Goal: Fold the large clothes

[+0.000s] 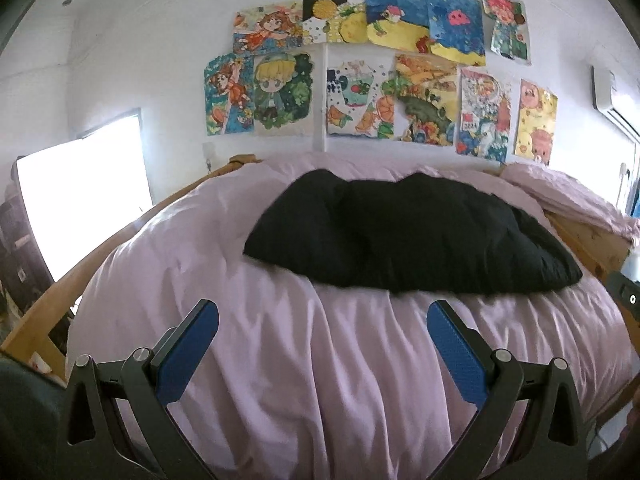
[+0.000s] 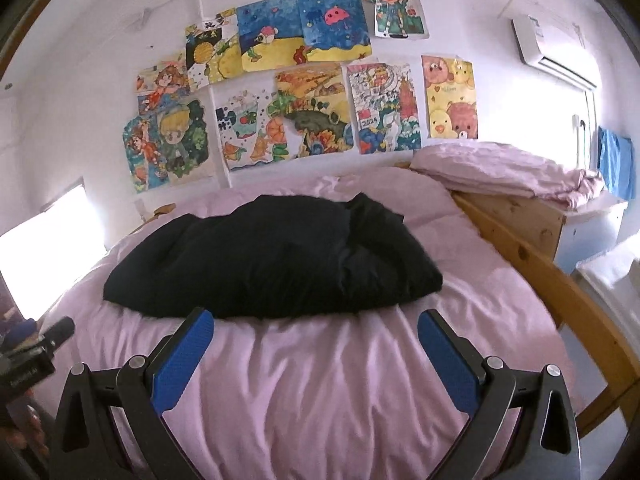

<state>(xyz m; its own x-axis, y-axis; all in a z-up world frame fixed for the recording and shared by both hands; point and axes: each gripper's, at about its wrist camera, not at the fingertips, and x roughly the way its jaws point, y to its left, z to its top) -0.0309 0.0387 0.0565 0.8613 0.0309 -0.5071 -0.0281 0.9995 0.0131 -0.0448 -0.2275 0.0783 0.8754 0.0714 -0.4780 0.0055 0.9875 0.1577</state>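
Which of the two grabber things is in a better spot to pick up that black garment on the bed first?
Probably the right gripper. Its open fingers nearly meet the near edge of the black garment. The left gripper, also open, has a strip of bare pink bedcover before the garment.

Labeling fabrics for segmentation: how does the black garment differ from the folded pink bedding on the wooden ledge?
The black garment is dark and lies bunched in the middle of the bed; the folded pink bedding is pale and rests on the wooden ledge beside the bed. The garment looks puffier, the bedding flatter. Neither is touched by a gripper.
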